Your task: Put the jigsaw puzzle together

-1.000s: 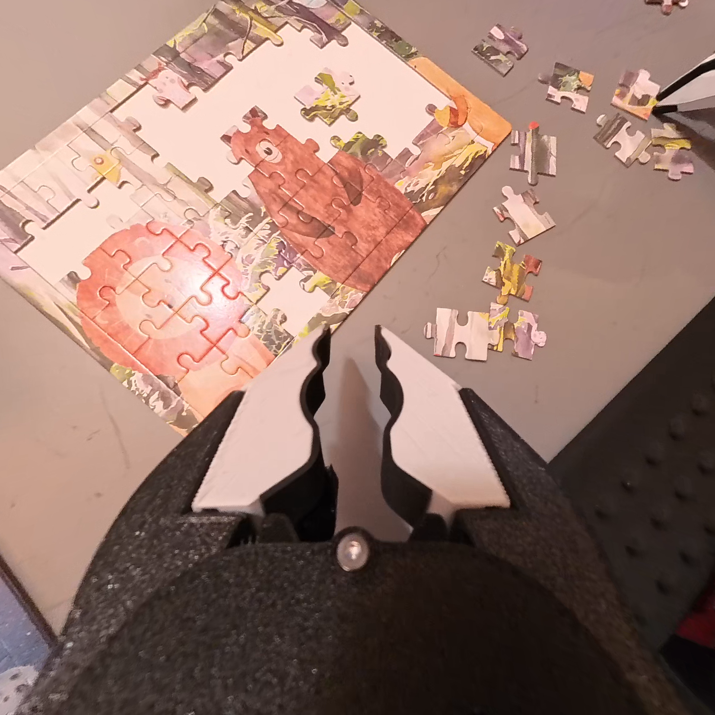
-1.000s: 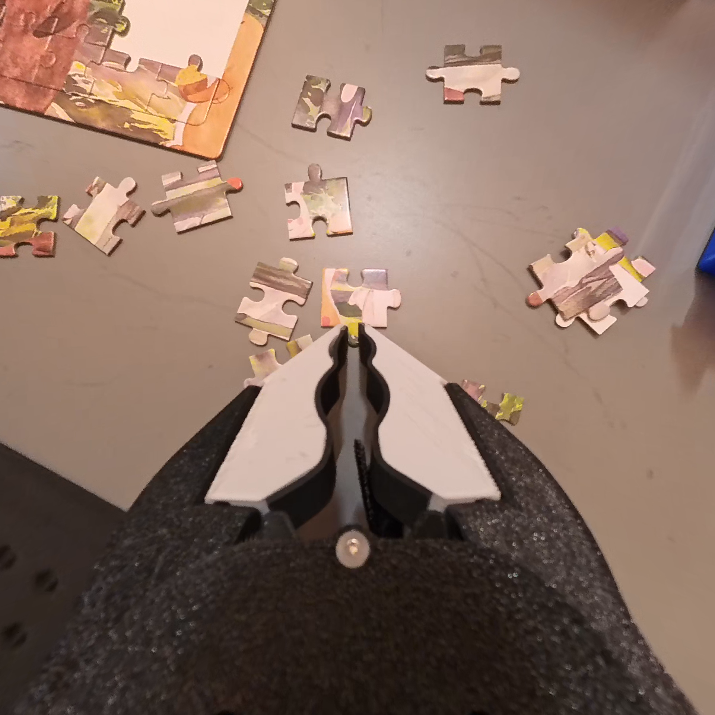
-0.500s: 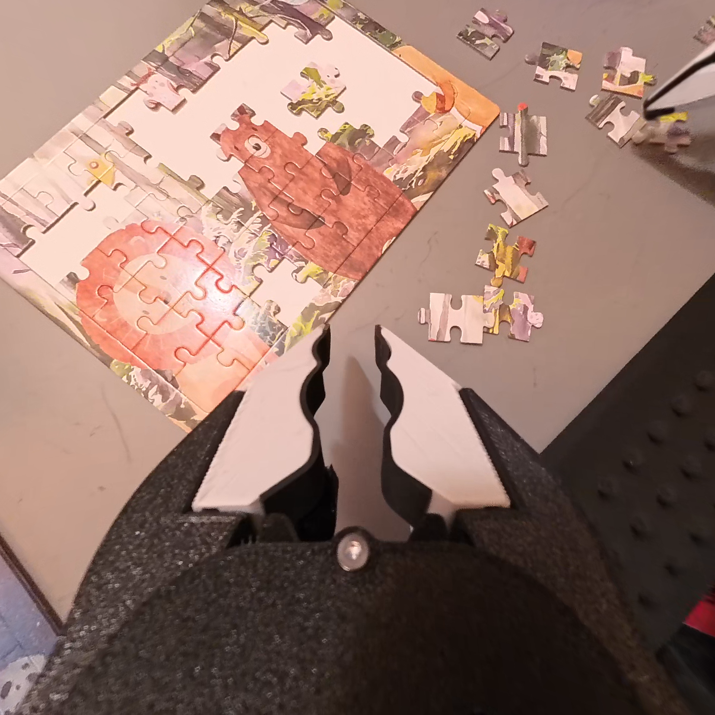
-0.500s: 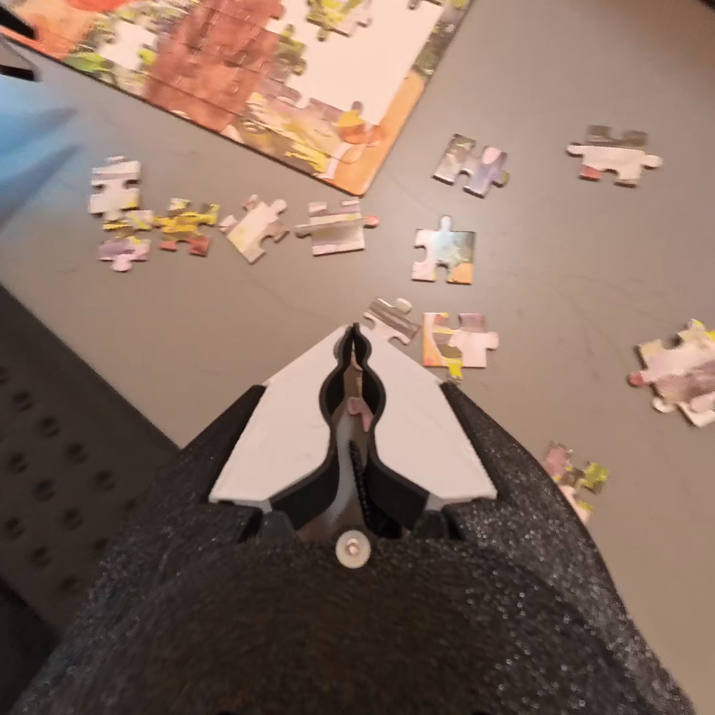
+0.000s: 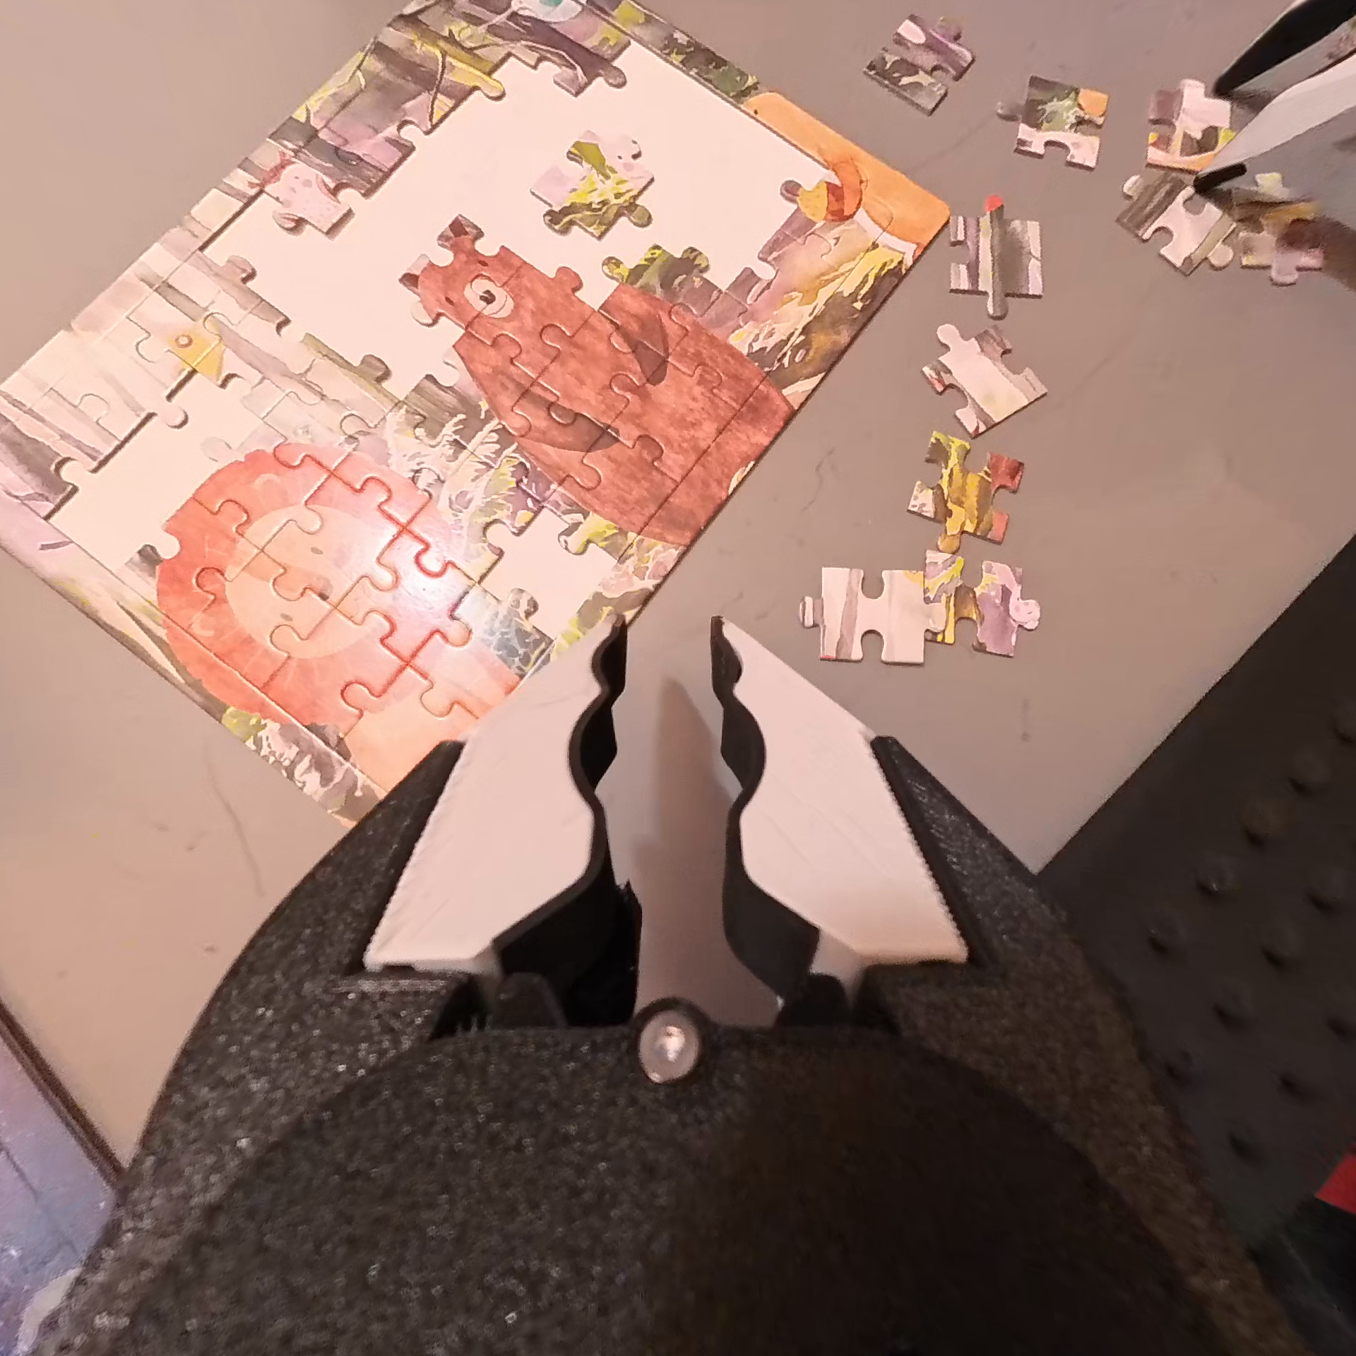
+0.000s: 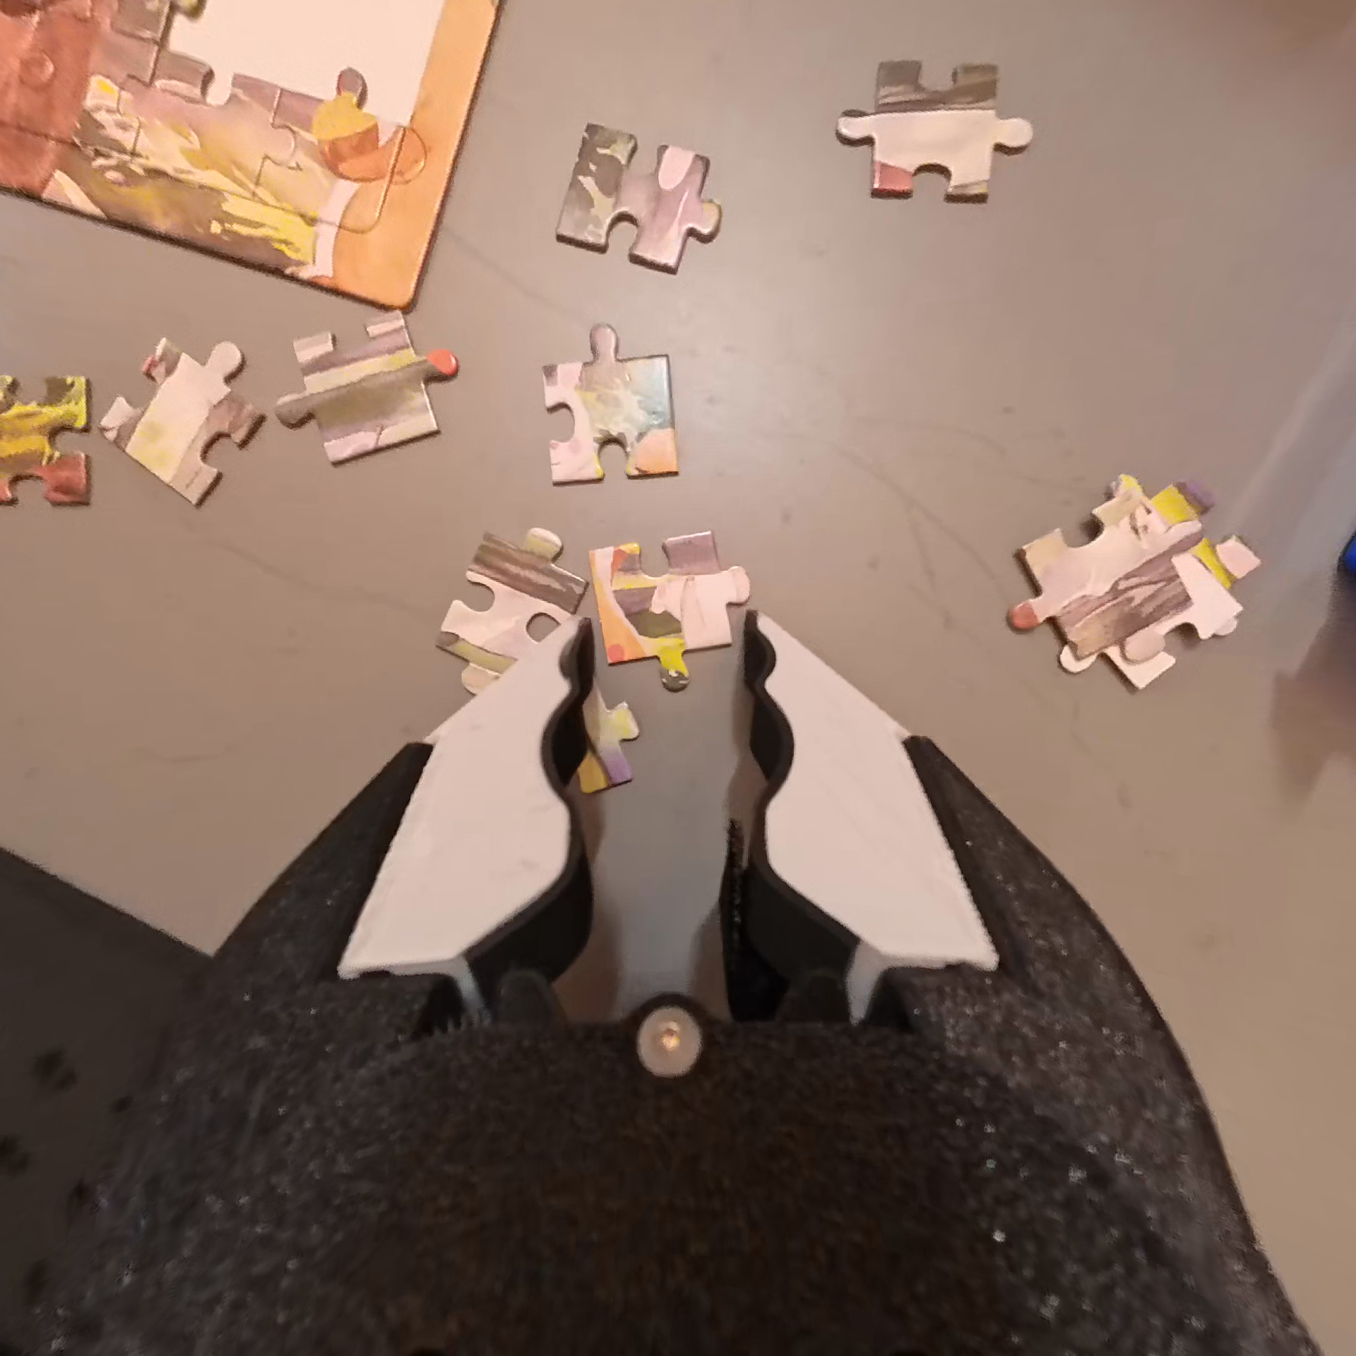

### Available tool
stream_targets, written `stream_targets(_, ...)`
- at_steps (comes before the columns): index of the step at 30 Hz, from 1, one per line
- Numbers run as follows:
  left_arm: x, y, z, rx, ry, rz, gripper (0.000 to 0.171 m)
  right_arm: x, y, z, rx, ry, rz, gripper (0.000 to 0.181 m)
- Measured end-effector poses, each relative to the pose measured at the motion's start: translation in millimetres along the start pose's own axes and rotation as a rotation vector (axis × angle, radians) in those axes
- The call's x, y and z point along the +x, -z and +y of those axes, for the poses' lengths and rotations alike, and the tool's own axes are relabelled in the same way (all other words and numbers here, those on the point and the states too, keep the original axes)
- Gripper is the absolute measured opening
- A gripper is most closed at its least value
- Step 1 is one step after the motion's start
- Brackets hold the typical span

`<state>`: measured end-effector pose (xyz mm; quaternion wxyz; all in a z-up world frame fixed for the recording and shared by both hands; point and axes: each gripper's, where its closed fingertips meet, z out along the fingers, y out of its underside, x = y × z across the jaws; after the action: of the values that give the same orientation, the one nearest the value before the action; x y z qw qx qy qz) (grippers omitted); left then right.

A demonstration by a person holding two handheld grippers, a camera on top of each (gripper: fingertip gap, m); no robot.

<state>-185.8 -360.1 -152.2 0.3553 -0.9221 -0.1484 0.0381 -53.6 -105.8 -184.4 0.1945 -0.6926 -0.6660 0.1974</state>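
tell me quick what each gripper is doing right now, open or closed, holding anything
Left gripper: open, holding nothing, above the table near the puzzle board.
Right gripper: open, holding nothing, fingers either side of a loose puzzle piece.

jigsaw puzzle (image 5: 469, 381) — part-assembled, flat | loose pieces (image 6: 609, 411) — scattered beside it

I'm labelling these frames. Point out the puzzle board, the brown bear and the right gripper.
puzzle board (image 5: 891, 158): left wrist view, its orange corner.
brown bear (image 5: 624, 396): left wrist view, its body.
right gripper (image 6: 668, 624): right wrist view, between its open fingertips.
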Motion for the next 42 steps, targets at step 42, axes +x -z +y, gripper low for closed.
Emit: stream_targets(42, 46.8, 19.9, -95.3, 0.382, 0.645, 0.794, 0.001, -164.4, 22.2, -114.2, 0.332, 0.092, -0.699, 0.046)
